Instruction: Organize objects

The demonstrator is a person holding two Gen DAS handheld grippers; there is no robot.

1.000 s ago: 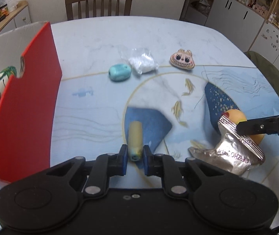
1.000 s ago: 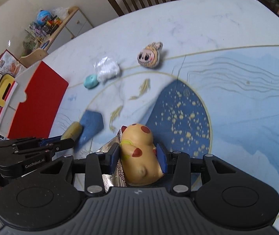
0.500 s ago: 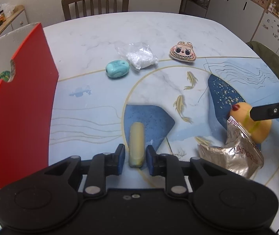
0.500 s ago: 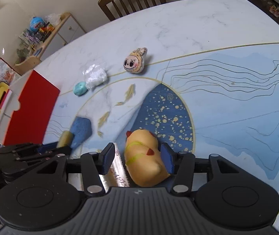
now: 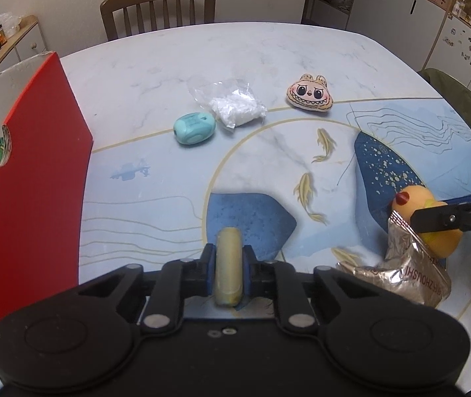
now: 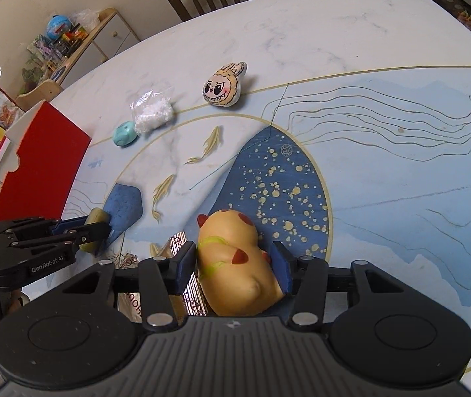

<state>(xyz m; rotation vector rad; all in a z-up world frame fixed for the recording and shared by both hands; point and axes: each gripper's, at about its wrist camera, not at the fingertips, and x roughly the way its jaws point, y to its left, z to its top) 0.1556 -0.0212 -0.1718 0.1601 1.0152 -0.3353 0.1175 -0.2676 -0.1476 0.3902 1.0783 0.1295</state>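
A pale yellow stick (image 5: 228, 258) lies on the patterned table (image 5: 268, 53), and my left gripper (image 5: 229, 266) is shut on it, both pads pressed to its sides. The right wrist view shows that gripper (image 6: 98, 228) low at the left. An orange duck-like toy with red spots (image 6: 235, 258) lies partly on a crumpled foil packet (image 5: 410, 274). My right gripper (image 6: 233, 251) stands open around the toy, with a small gap at the right pad. One of its fingers (image 5: 433, 218) crosses in front of the toy (image 5: 413, 198).
A red and white box (image 5: 30, 198) stands open at the left edge. Farther back lie a teal oval thing (image 5: 194, 128), a clear bag of white bits (image 5: 235, 107) and a monster-face plush (image 5: 309, 93). A wooden chair (image 5: 157, 6) is behind the table.
My right gripper has let go of the toy and stays open around it. The left gripper loosened on the stick half a second ago, then slid forward and closed on it again.
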